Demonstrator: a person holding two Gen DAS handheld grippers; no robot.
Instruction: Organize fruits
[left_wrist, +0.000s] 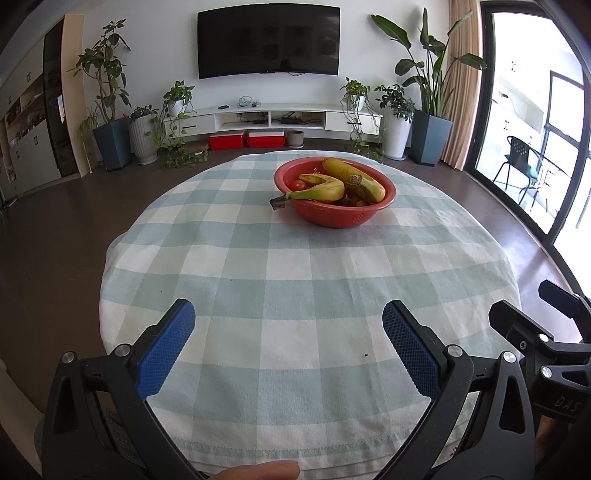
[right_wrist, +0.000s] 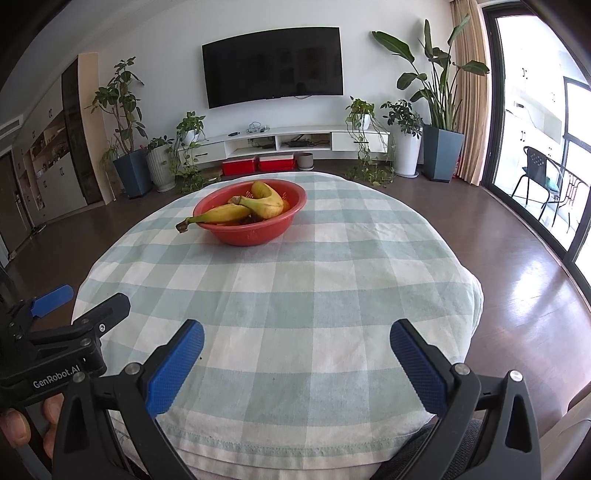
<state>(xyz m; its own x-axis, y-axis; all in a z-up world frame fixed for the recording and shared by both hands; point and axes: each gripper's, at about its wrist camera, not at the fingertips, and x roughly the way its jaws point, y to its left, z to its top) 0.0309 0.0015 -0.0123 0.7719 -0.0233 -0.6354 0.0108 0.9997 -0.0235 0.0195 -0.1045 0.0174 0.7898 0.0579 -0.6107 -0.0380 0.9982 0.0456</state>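
Observation:
A red bowl (left_wrist: 334, 214) stands on the far part of the round table; it also shows in the right wrist view (right_wrist: 251, 230). It holds two yellow bananas (left_wrist: 317, 188) (right_wrist: 221, 214), a small red fruit (left_wrist: 296, 184) and some darker fruit half hidden under the bananas. One banana's stem sticks out over the bowl's left rim. My left gripper (left_wrist: 288, 325) is open and empty above the table's near edge, far from the bowl. My right gripper (right_wrist: 295, 339) is open and empty, also near the front edge.
The table wears a green and white checked cloth (left_wrist: 295, 277). Each gripper shows at the other view's edge: the right one (left_wrist: 546, 332), the left one (right_wrist: 66, 325). Dark floor surrounds the table. Potted plants, a TV unit and red boxes (left_wrist: 245, 139) stand by the far wall.

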